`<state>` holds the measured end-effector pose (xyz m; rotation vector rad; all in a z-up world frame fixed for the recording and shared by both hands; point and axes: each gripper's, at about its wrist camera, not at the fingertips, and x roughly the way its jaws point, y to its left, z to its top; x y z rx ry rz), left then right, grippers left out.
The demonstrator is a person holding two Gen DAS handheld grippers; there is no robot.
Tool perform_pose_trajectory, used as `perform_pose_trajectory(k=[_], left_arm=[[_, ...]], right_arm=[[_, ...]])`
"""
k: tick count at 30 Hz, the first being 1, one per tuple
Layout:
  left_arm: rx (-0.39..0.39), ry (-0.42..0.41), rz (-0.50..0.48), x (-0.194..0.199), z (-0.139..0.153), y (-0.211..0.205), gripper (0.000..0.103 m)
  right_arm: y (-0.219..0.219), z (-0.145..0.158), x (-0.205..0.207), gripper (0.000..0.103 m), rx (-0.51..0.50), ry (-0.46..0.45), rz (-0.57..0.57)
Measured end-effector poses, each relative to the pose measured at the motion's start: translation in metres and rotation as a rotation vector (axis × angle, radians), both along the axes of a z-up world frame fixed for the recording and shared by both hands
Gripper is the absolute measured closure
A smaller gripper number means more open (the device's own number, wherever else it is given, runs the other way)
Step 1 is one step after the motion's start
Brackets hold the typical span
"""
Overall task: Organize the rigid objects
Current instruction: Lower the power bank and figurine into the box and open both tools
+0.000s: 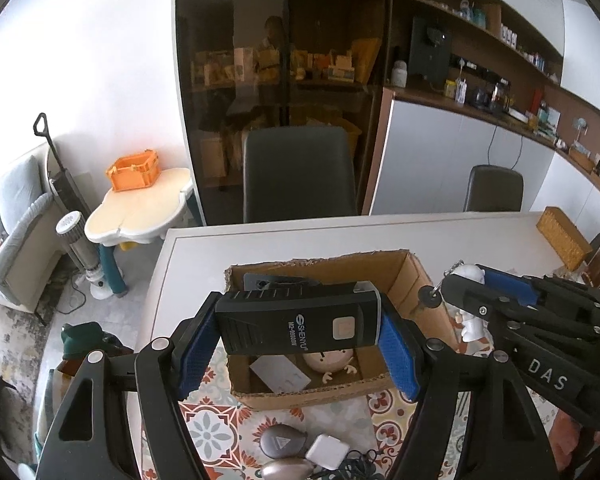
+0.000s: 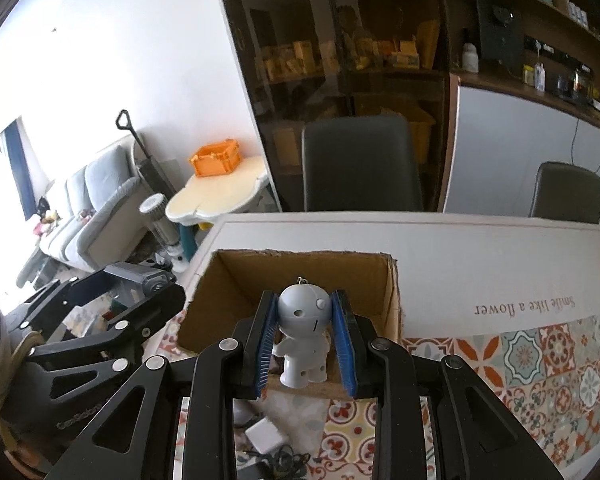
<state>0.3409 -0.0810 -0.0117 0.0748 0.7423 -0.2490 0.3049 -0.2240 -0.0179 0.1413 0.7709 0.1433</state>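
Note:
My left gripper is shut on a black SHENYU device, held crosswise between the blue pads over the open cardboard box. In the box lie a pale round toy, a white card and a dark item. My right gripper is shut on a white round-headed figurine with a keychain loop, held upright above the box. The right gripper also shows at the right of the left wrist view, the left gripper at the left of the right wrist view.
The box stands on a white table with a patterned mat. Near the front edge lie two grey teardrop items, a white charger and a black cable. A woven box sits at the far right; two dark chairs stand behind.

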Motion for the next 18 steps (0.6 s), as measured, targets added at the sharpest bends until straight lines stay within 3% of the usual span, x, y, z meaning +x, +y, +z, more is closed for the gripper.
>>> perform_pose_trajectory(k=[8,13,18], left_arm=[[0.048,0.067,-0.009,0.024,-0.019,-0.011,0.03],[0.032,0.115,0.002,0.035,-0.031,-0.009,0.03],[0.039,0.107,0.015,0.036,-0.033,-0.008,0.026]], right_arm=[[-0.006,-0.022,0.025,0.075,-0.014,0.085,-0.008],[-0.007,-0.033,0.037,0.075,-0.014,0.125,-0.014],[-0.009,-0.041,0.041,0.075,-0.006,0.144,-0.02]])
